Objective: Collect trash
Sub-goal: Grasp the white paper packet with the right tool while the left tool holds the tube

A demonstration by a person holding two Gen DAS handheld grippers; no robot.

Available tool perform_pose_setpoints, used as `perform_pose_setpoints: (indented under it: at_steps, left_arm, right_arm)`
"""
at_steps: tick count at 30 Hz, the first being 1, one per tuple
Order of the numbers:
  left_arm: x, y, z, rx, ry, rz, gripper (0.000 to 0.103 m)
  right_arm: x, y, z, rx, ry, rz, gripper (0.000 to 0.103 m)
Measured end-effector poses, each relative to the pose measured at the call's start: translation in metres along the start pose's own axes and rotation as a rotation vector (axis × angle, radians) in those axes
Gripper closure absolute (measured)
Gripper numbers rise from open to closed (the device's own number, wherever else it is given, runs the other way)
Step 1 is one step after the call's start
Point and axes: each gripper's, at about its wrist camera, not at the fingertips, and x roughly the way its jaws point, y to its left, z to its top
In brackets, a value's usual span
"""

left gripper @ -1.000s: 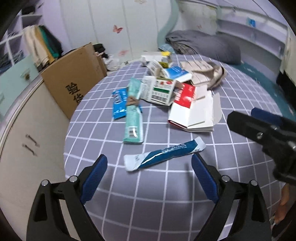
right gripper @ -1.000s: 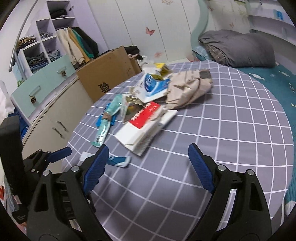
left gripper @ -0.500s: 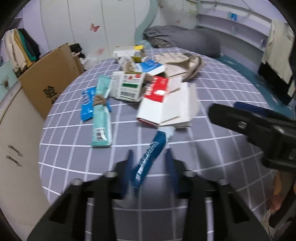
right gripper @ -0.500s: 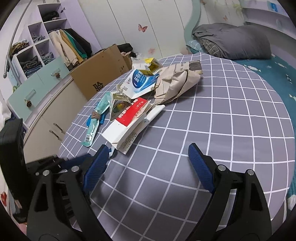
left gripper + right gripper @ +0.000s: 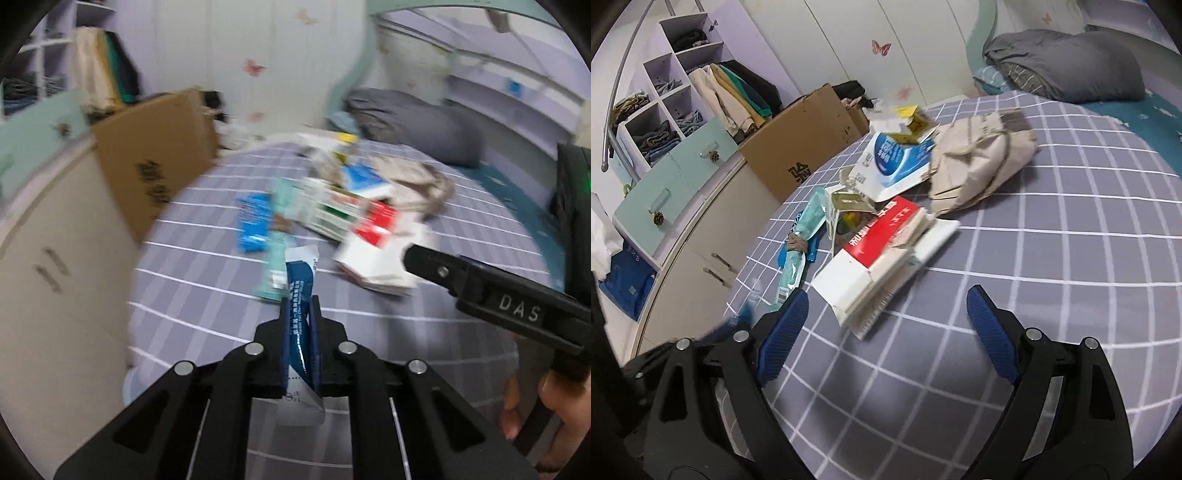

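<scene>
My left gripper [image 5: 299, 301] has its jaws closing on a blue and white wrapper [image 5: 300, 280], which stands up between the pads, clear of the checked sheet [image 5: 207, 295]. Beyond it lies a pile of trash: a red and white box [image 5: 373, 251], a teal wrapper [image 5: 798, 258], a blue and white carton [image 5: 894, 166] and a beige paper bag [image 5: 979, 162]. My right gripper [image 5: 886, 310] hangs open over the sheet just in front of the red and white box [image 5: 882, 236], with nothing between its fingers. Its black body [image 5: 498, 306] shows at the right of the left wrist view.
A brown cardboard box [image 5: 801, 147] leans at the bed's far left edge. Beside the bed stand low cupboards [image 5: 713, 236] and shelves with clothes [image 5: 665, 110]. A folded grey duvet [image 5: 1063, 62] lies at the back. A hand [image 5: 554, 406] holds the right gripper.
The left jaws went from wide open to closed on the blue wrapper and raised it off the sheet. The right gripper drifted nearer to the red and white box, still open.
</scene>
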Motion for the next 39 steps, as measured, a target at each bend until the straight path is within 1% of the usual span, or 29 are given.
perform_pose_setpoints:
  at_steps: [2, 3, 4, 5, 6, 8, 9, 10, 11, 13, 14, 16, 21, 28, 32, 35, 39]
  left_arm:
    - [-0.002, 0.010, 0.003, -0.037, -0.008, 0.027, 0.094]
    - [-0.003, 0.016, 0.004, -0.060, -0.012, 0.034, 0.094]
    - [-0.003, 0.019, 0.005, -0.072, -0.013, 0.041, 0.094]
    - [-0.004, 0.023, 0.005, -0.086, -0.012, 0.048, 0.094]
    - [-0.004, 0.028, 0.006, -0.099, -0.010, 0.053, 0.094]
    - [-0.005, 0.033, 0.006, -0.119, -0.012, 0.054, 0.094]
    - [-0.006, 0.035, 0.005, -0.125, -0.012, 0.050, 0.094]
    - [-0.007, 0.037, 0.004, -0.131, -0.012, 0.047, 0.094]
    - [-0.008, 0.039, 0.004, -0.138, -0.012, 0.041, 0.094]
    - [-0.011, 0.041, 0.003, -0.142, -0.017, 0.031, 0.094]
    - [-0.013, 0.042, 0.002, -0.145, -0.019, 0.028, 0.094]
    - [-0.018, 0.044, 0.000, -0.152, -0.026, 0.027, 0.094]
    - [-0.034, 0.051, -0.002, -0.187, -0.061, -0.019, 0.094]
    - [-0.050, 0.059, -0.007, -0.214, -0.100, -0.037, 0.094]
    - [-0.053, 0.072, -0.012, -0.242, -0.110, -0.038, 0.094]
    - [-0.055, 0.085, -0.016, -0.267, -0.112, -0.031, 0.094]
    - [-0.056, 0.107, -0.025, -0.309, -0.107, -0.022, 0.094]
  right_arm:
    - [0.007, 0.005, 0.002, -0.006, 0.006, -0.001, 0.017]
    - [0.010, 0.008, 0.003, -0.009, 0.009, -0.001, 0.021]
    - [0.014, 0.010, 0.005, -0.011, 0.016, -0.012, 0.029]
    - [0.019, 0.012, 0.006, -0.010, 0.029, -0.016, 0.034]
    - [0.025, 0.012, 0.007, -0.007, 0.053, -0.019, 0.043]
    - [0.026, 0.014, 0.008, -0.022, 0.053, -0.050, 0.052]
    - [0.028, 0.016, 0.008, -0.029, 0.063, -0.058, 0.068]
    - [0.029, 0.015, 0.008, -0.026, 0.070, -0.046, 0.076]
    - [0.029, 0.013, 0.008, -0.018, 0.068, -0.037, 0.078]
    - [0.022, 0.008, 0.007, -0.006, 0.046, -0.033, 0.085]
    - [0.018, 0.007, 0.007, -0.006, 0.034, -0.033, 0.087]
    - [0.006, 0.007, 0.004, -0.016, -0.004, -0.038, 0.091]
    - [-0.028, 0.010, 0.000, -0.029, -0.088, -0.021, 0.093]
    - [-0.053, 0.030, -0.002, -0.066, -0.144, 0.033, 0.093]
    - [-0.057, 0.045, -0.003, -0.093, -0.153, 0.063, 0.093]
    - [-0.056, 0.058, -0.006, -0.115, -0.139, 0.097, 0.093]
    - [-0.049, 0.087, -0.013, -0.159, -0.117, 0.139, 0.093]
